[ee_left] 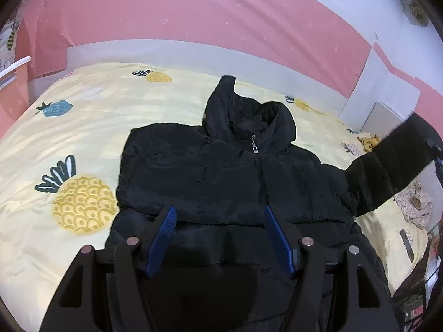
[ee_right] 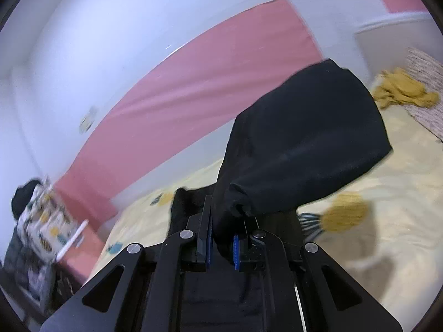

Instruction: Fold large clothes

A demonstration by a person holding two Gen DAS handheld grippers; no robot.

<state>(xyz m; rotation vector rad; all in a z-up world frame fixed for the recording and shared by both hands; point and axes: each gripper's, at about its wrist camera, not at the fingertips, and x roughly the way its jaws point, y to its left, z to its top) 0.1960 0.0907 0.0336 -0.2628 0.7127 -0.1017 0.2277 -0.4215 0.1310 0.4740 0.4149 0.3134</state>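
A black hooded puffer jacket [ee_left: 221, 177] lies front up on a pale yellow pineapple-print bed sheet [ee_left: 69, 144], zipped, hood toward the headboard. Its left side looks folded in over the body. My left gripper [ee_left: 218, 215] is open just above the jacket's lower front, holding nothing. The jacket's right sleeve [ee_left: 387, 166] is lifted off the bed toward the right. My right gripper [ee_right: 221, 238] is shut on that black sleeve [ee_right: 304, 144], which bulges up in front of the camera.
A pink and white headboard wall [ee_left: 193, 22] runs behind the bed. A mustard yellow garment [ee_right: 401, 91] and a speckled cloth [ee_right: 429, 96] lie at the bed's far right. A pineapple-print pillow [ee_right: 44, 227] and a pink side table [ee_right: 83, 251] stand at the left.
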